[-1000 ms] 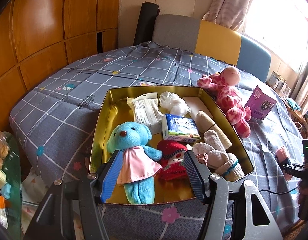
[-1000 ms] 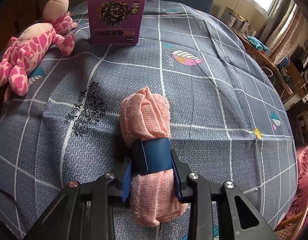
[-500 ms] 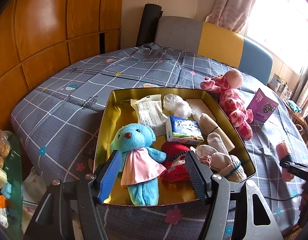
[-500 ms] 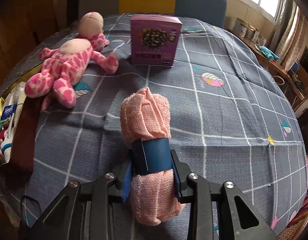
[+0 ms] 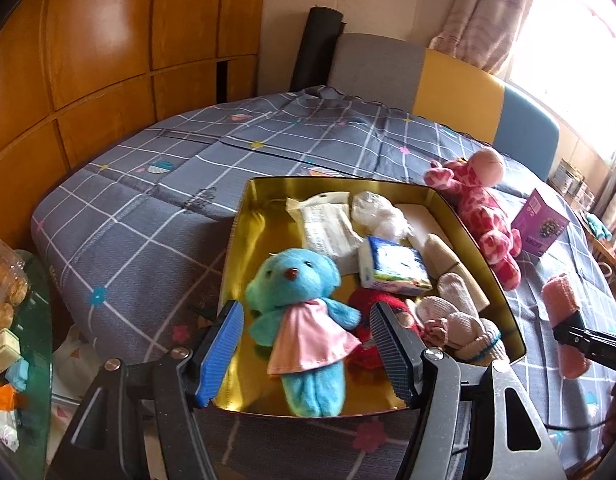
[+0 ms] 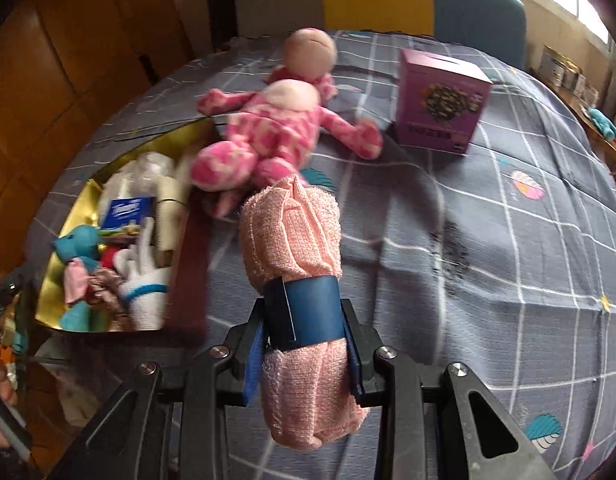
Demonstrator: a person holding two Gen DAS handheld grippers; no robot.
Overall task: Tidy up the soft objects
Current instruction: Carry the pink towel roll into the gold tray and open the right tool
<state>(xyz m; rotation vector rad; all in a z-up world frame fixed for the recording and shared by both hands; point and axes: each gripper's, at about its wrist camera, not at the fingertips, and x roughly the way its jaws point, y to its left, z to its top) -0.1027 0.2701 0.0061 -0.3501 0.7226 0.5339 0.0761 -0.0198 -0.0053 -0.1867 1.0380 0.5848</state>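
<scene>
A gold tin (image 5: 248,216) on the grey checked cloth holds a blue teddy (image 5: 296,280) in a pink dress, a tissue pack (image 5: 391,266), a red knit piece, socks and packets. My left gripper (image 5: 304,312) hovers open over the tin's near end, its pads either side of the teddy and clear of it. My right gripper (image 6: 304,316) is shut on a rolled pink towel (image 6: 292,232) with a blue band, held above the cloth to the right of the tin (image 6: 84,196). From the left wrist the towel (image 5: 563,320) shows at the right edge.
A pink spotted plush (image 6: 276,128) lies against the tin's far right corner, with a purple box (image 6: 439,104) standing beyond it. Grey, yellow and blue chair backs (image 5: 455,88) line the far side. A glass side table (image 5: 32,320) with snacks sits low on the left.
My right gripper carried the towel leftwards and upwards, so the plush and the tin have come into its view. My left gripper stayed put, its jaws slightly wider.
</scene>
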